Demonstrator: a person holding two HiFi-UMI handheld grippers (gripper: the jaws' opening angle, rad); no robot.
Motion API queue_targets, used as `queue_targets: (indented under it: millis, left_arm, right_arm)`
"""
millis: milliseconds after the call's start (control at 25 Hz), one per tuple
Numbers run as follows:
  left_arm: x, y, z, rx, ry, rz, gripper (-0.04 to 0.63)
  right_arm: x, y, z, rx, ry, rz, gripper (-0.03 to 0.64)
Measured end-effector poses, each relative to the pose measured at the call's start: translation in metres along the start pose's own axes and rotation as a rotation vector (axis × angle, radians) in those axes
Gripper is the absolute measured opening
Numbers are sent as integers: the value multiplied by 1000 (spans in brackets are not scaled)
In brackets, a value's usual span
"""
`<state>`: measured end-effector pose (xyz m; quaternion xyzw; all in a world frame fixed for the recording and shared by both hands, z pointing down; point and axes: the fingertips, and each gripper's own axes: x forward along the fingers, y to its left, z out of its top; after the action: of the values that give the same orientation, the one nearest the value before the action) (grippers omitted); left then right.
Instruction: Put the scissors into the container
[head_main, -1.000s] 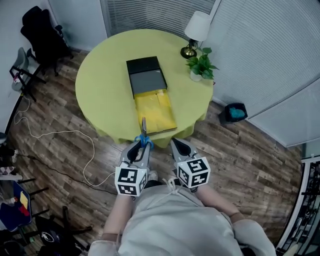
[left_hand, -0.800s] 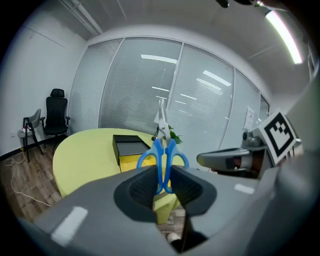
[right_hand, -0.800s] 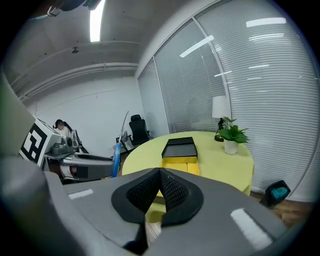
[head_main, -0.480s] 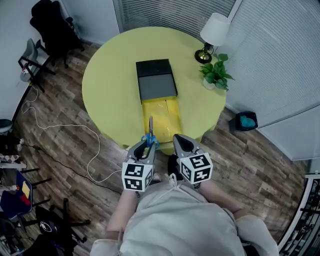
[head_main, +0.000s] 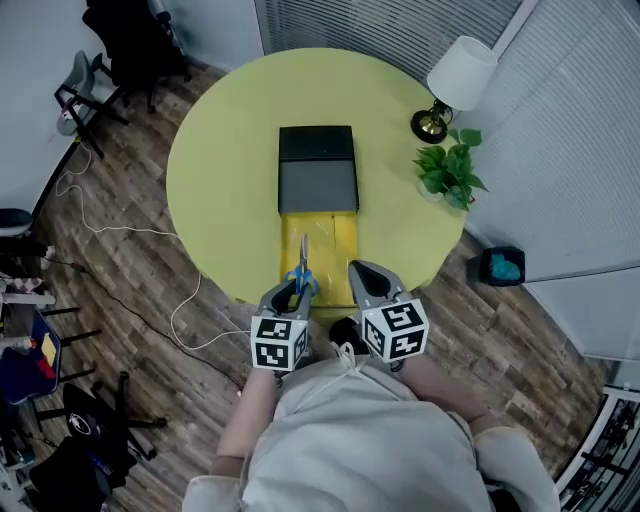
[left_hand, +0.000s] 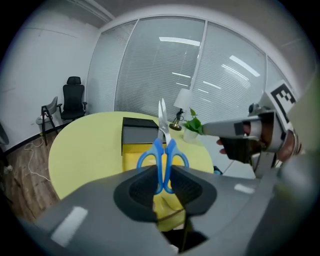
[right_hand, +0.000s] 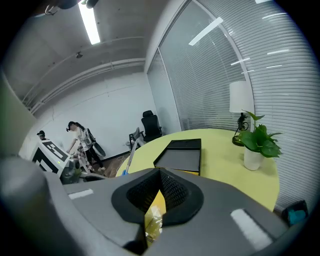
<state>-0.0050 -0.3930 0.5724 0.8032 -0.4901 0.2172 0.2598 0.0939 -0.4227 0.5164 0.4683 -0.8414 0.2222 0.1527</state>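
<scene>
Blue-handled scissors (head_main: 301, 272) point blades-first toward the table, and my left gripper (head_main: 289, 293) is shut on their handles (left_hand: 164, 156). The blade tip hangs over a yellow padded bag (head_main: 332, 240) at the near edge of the round yellow table (head_main: 220, 180). Beyond the bag lies the dark open container (head_main: 318, 172), a flat black box, also seen in the left gripper view (left_hand: 137, 134) and the right gripper view (right_hand: 181, 156). My right gripper (head_main: 360, 272) hovers just right of the scissors, its jaws shut with nothing in them (right_hand: 160, 176).
A table lamp (head_main: 455, 82) and a potted plant (head_main: 451, 170) stand at the table's right side. A blue bin (head_main: 498, 267) sits on the wood floor to the right. Office chairs (head_main: 130, 35) and a cable (head_main: 130, 235) are on the left.
Both grippers have come forward toward the table. The scissors' tip, earlier short of the table edge, now hangs over the yellow bag. The grip on the scissors is unchanged.
</scene>
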Motion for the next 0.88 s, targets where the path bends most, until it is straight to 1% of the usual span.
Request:
queue_targets:
  millis: [480,720,880]
  left_arm:
    - [85,4,-20,17,201,43,81]
    - [109,11,-41,6,320,61,81]
    - [119,15,-56,15,426,58,81]
  right_arm:
    - [28,-46,4,12,48,53,2]
    - [35,-57,8,21,34,54,0]
    - [38,-62,7,26,41,55,0]
